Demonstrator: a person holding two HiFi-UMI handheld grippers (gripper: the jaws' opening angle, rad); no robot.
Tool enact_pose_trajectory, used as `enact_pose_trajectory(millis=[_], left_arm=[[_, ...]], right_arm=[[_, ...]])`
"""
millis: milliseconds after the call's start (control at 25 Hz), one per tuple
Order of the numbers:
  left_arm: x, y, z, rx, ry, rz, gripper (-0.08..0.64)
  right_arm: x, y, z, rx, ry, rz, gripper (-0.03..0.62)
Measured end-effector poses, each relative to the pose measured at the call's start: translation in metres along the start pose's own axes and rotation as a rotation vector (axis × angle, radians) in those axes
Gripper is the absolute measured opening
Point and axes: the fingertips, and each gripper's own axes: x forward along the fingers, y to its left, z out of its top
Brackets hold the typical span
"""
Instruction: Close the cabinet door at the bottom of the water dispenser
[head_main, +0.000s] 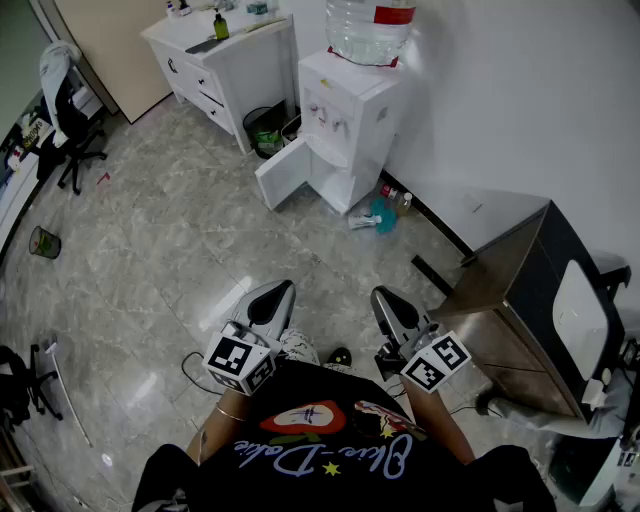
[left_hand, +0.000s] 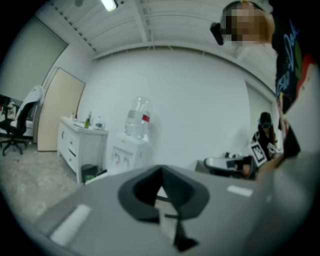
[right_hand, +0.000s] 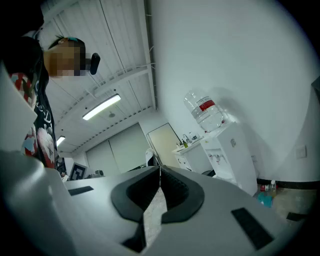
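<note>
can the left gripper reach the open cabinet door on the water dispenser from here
Probably not yet. The left gripper, jaws together, is held by the person's body, and the open cabinet door lies across a stretch of floor. Nothing seems to block the way; stepping closer should do.

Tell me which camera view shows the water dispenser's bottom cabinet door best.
The head view: the cabinet door stands swung open at the base of the water dispenser, whole and unobstructed. Both gripper views show the dispenser small and distant, and its door cannot be made out clearly in either.
</note>
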Motion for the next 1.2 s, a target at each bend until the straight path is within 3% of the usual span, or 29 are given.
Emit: enact_pose_trajectory(millis=[240, 400, 600, 720, 840, 1000, 1200], left_arm=[[0.027, 0.033, 0.01, -0.036, -0.075, 0.023, -0.002], [0.059, 0.076, 0.018, -0.032, -0.082, 0.041, -0.002], [0.124, 0.162, 0.031, -0.041, -0.074, -0.008, -0.002], [0.173, 0.218, 0.056, -0.015, -0.096, -0.054, -0.002], [0.213, 0.268, 0.066, -0.025, -0.053, -0.097, -0.002], [0.267, 0.339, 0.048, -0.033, 0.019, -0.116, -0.002], [0.317, 0.409, 0.021, -0.104, 0.033, -0.107, -0.002]], right_arm=[[0.017, -0.035, 0.008, -0.005, 0.015, -0.026, 0.017], [0.058, -0.065, 0.014, -0.028, 0.044, -0.052, 0.017], [0.166, -0.092, 0.014, -0.002, 0.052, 0.0, 0.017], [0.247, -0.116, 0.021, -0.005, 0.048, -0.023, 0.017], [0.315, -0.142, 0.027, -0.031, 0.06, -0.071, 0.017], [0.392, -0.194, 0.02, -0.02, 0.072, -0.162, 0.017], [0.482, -0.238, -0.013, -0.09, 0.121, -0.127, 0.017]])
